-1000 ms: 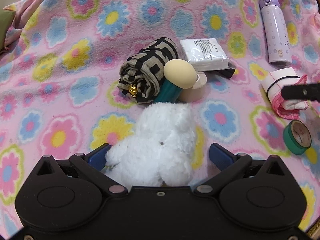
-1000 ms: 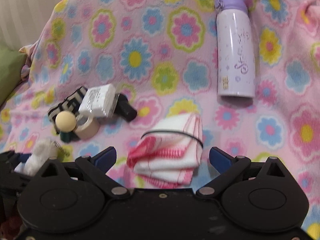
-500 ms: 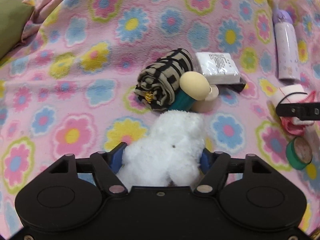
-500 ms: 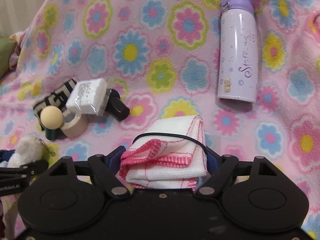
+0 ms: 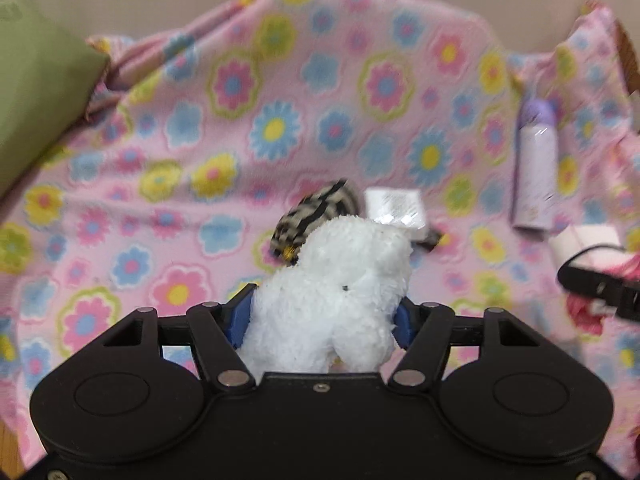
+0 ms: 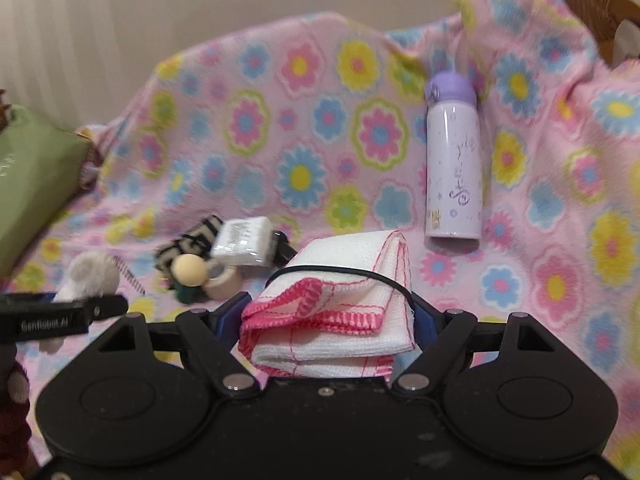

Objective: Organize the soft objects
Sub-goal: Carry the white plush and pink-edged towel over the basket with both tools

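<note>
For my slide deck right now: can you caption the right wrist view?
Right hand-held gripper clamps a folded towel above the floral blanket, bottle beyond.

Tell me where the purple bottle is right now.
The purple bottle lies on the flowered blanket, upper right in the right wrist view, beyond the folded cloth.

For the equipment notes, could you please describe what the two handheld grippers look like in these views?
Both the left gripper and the right gripper are matte black plastic, with rounded twin-lobed bodies, angled linkage bars on silver pivot pins, and blue finger pads. One finger's side carries white lettering that appears to read GenRobot.AI.
</note>
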`<state>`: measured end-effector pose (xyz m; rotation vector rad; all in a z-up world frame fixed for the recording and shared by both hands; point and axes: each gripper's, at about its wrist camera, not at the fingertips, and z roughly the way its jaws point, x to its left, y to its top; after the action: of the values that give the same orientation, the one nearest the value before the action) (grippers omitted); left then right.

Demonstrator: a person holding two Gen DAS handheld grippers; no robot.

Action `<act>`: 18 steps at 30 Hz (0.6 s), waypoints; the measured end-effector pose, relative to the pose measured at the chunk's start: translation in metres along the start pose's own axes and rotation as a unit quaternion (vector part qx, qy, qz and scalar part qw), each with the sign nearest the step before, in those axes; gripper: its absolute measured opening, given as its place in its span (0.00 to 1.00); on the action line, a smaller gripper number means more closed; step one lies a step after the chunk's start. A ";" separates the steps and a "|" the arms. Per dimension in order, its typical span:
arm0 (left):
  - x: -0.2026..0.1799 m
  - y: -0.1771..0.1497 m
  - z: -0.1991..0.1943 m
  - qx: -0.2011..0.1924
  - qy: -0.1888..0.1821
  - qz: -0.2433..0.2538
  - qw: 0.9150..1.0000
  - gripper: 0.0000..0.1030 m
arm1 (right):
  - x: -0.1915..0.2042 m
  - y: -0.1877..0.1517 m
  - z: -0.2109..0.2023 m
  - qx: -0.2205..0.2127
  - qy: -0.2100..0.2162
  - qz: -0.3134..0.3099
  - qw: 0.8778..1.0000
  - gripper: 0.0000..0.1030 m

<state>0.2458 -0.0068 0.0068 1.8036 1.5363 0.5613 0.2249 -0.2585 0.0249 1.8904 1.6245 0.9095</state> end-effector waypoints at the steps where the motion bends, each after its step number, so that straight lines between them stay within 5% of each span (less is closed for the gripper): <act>1: -0.003 0.001 -0.009 -0.003 0.000 -0.001 1.000 0.60 | 0.001 -0.002 -0.009 -0.005 0.004 -0.001 1.000 0.78; 18: -0.041 -0.076 -0.134 0.004 0.014 -0.001 1.000 0.60 | 0.022 -0.095 -0.174 -0.040 0.057 -0.003 0.998 0.79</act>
<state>0.0913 -0.0124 0.0450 1.8064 1.5609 0.5819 0.0339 -0.2306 0.0744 1.8092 1.6318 1.0807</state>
